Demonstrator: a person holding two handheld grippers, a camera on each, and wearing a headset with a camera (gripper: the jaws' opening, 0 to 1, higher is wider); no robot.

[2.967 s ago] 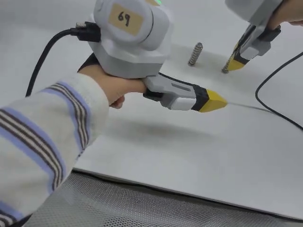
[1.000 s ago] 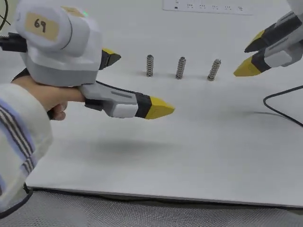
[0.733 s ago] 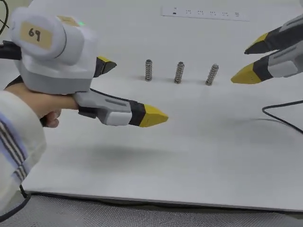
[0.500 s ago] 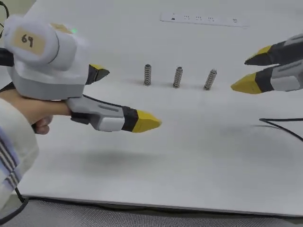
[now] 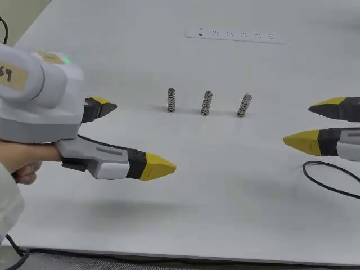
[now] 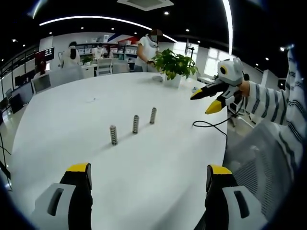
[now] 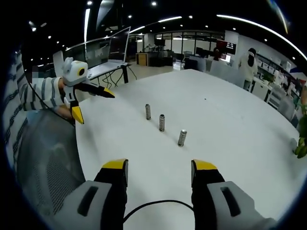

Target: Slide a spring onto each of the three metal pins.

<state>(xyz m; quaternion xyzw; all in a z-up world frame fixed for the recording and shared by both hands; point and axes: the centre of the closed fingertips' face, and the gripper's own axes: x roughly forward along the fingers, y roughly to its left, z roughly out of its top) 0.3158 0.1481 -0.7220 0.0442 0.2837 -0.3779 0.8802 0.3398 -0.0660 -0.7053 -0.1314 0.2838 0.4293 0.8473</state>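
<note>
The white workbench (image 5: 225, 197) spans the head view, its surface plain and matte. At 9 o'clock in that view the left gripper (image 5: 143, 136) is the bulkiest thing, grey-bodied with yellow-tipped jaws pointing toward 3 o'clock, gripped by a hand (image 5: 22, 163) at the frame's edge; its jaws stand wide apart with nothing between them, one tip toward 10 o'clock and the other toward 7 o'clock, above the table. At 3 o'clock the right gripper (image 5: 297, 125) reaches in pointing toward 9 o'clock, its two yellow tips likewise spread and empty. In the left gripper view a potted plant (image 6: 175, 64) sits on the far side of the table at about 12 o'clock. A white power strip (image 5: 233, 35) lies flat near 12 o'clock in the head view, well beyond the springs, and a black cable (image 5: 326, 180) loops on the table at 4 o'clock, just under the right gripper. Smallest are the task pieces, between the two grippers and well apart from both, standing in a short straight row just above centre toward 12 o'clock - the left spring (image 5: 171, 100), the middle spring (image 5: 206, 103) and the right spring (image 5: 244, 105), each upright or leaning slightly, evenly spaced and not touching; the pins inside them cannot be made out
</note>
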